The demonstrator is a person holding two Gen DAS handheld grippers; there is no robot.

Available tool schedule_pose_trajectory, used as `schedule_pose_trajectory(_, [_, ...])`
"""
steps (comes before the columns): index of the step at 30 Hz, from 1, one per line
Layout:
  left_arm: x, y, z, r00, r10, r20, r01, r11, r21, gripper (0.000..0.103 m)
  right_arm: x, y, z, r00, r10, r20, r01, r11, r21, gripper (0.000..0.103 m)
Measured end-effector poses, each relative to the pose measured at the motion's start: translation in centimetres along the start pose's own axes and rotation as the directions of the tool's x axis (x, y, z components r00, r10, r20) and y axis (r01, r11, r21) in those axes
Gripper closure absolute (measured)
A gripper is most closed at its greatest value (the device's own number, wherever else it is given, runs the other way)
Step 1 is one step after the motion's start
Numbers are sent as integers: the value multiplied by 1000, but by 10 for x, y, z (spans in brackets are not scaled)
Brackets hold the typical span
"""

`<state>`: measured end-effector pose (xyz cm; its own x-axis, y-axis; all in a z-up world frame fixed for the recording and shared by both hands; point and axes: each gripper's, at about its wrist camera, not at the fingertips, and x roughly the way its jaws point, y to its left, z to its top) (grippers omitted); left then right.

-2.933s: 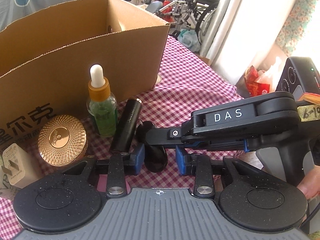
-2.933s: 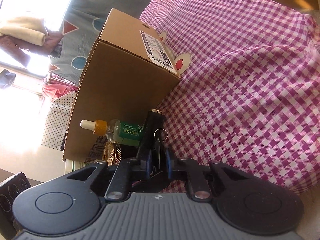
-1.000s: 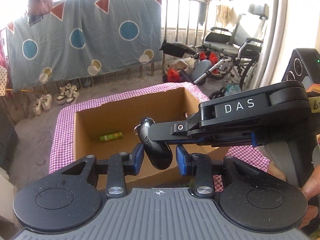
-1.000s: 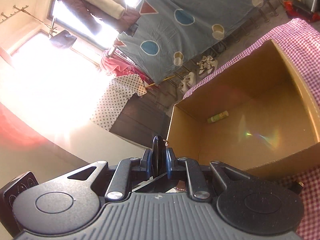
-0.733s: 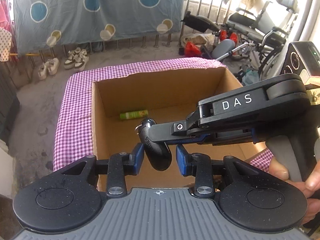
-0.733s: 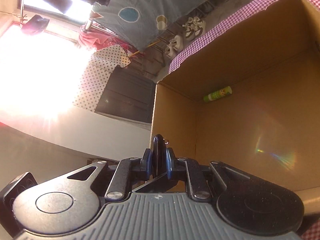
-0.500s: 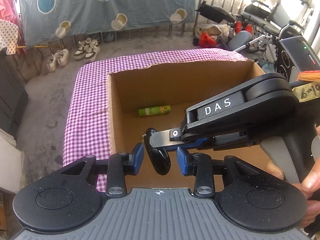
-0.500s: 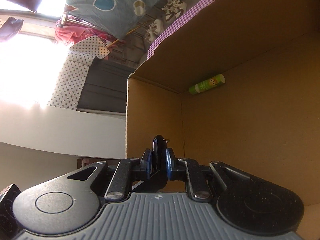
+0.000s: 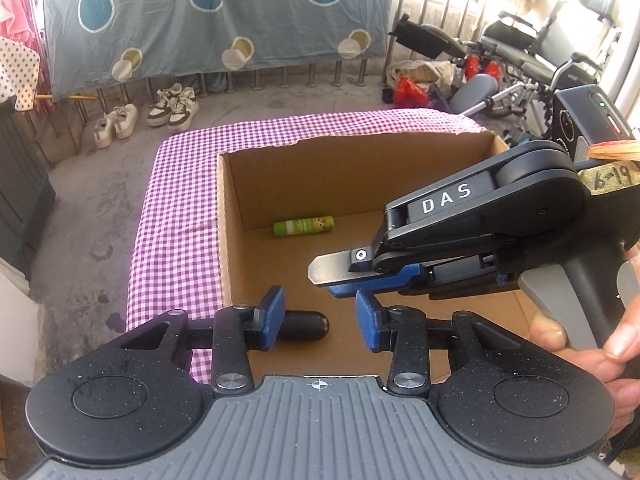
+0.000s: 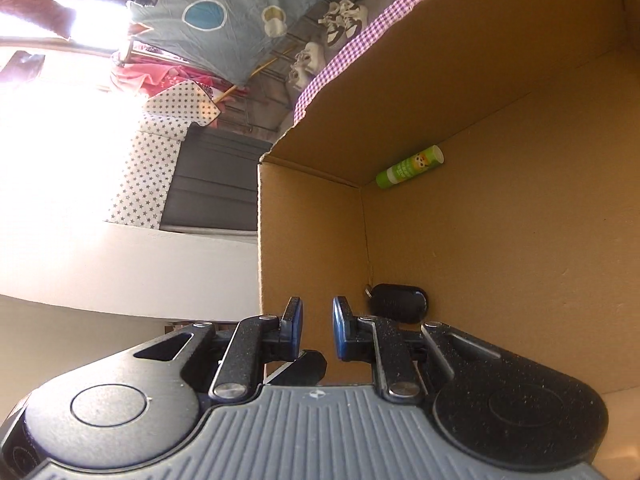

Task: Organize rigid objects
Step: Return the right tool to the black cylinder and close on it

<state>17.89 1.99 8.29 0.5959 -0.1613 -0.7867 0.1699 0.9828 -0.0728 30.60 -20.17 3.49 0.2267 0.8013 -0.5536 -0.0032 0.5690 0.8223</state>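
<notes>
A cardboard box [image 9: 224,216] stands open on a desk [image 9: 176,208] covered with a purple checked cloth. On the box floor, close to the far wall, lies a small green tube [image 9: 303,226] on its side. A black oval key fob [image 10: 396,302] lies on the box floor in the near left corner, against the side wall; in the left wrist view it shows just past the left blue pad.

The left gripper [image 9: 320,318] hangs over the box, its jaws opening, with a clear gap between the blue pads and nothing pressed between them; the fob lies below and free of both. The right gripper [image 10: 316,330] reaches into the box from the right, held by a hand [image 9: 592,344]. Its pads stand a narrow gap apart with nothing in it.
</notes>
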Motion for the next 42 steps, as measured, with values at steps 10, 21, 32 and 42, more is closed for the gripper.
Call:
schedule_pose_trajectory(10, [-54, -27, -21, 990, -101, 99, 97, 994, 43, 51, -108, -8, -81, 969, 148, 199, -131, 987, -94, 80])
schedule_pose_trajectory(21, [-54, -76, -76, 977, -186, 104, 173, 978, 117, 36, -159, -84, -165, 931, 130, 340, -134, 991, -10, 77])
schedule_pose_trajectory(32, [2, -123, -116, 970, -236, -60, 243, 956, 165, 26, -167, -148, -189, 910, -84, 407, 60, 996, 72, 50])
schedule_pose_trajectory(42, [42, -154, -119, 976, -198, -87, 214, 941, 262, 38, -151, -171, -162, 915, -47, 401, 3, 994, 111, 54])
